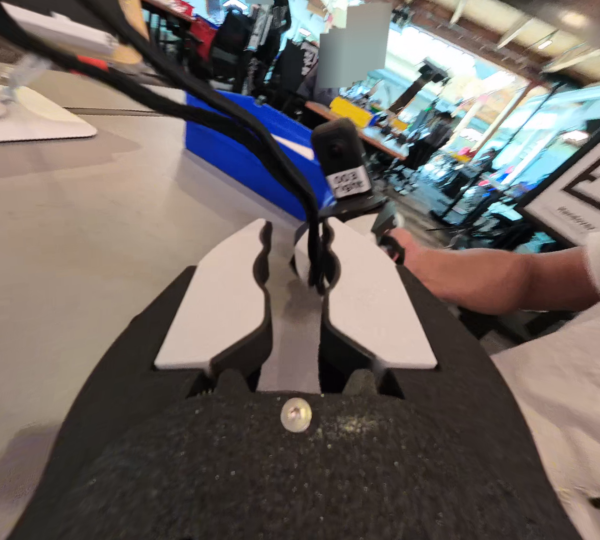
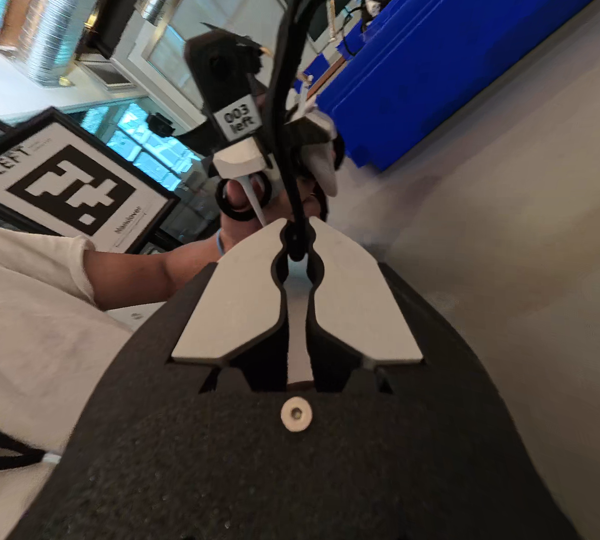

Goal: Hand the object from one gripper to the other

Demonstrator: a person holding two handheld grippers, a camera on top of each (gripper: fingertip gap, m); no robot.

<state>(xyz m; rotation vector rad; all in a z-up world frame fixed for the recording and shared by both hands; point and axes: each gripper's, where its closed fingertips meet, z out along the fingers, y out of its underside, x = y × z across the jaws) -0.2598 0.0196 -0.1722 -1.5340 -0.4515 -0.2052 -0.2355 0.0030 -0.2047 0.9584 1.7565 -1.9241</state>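
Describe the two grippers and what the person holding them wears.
Both grippers, left and right, have pale grey fingers with wavy black inner pads on a speckled black body with one silver screw. Each carries a small black camera bearing a white label. The person wears white sleeves and a light blue wristband.

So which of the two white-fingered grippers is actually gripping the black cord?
The right gripper: its fingertips pinch the black cord. The left gripper is open; the cord only brushes one finger.
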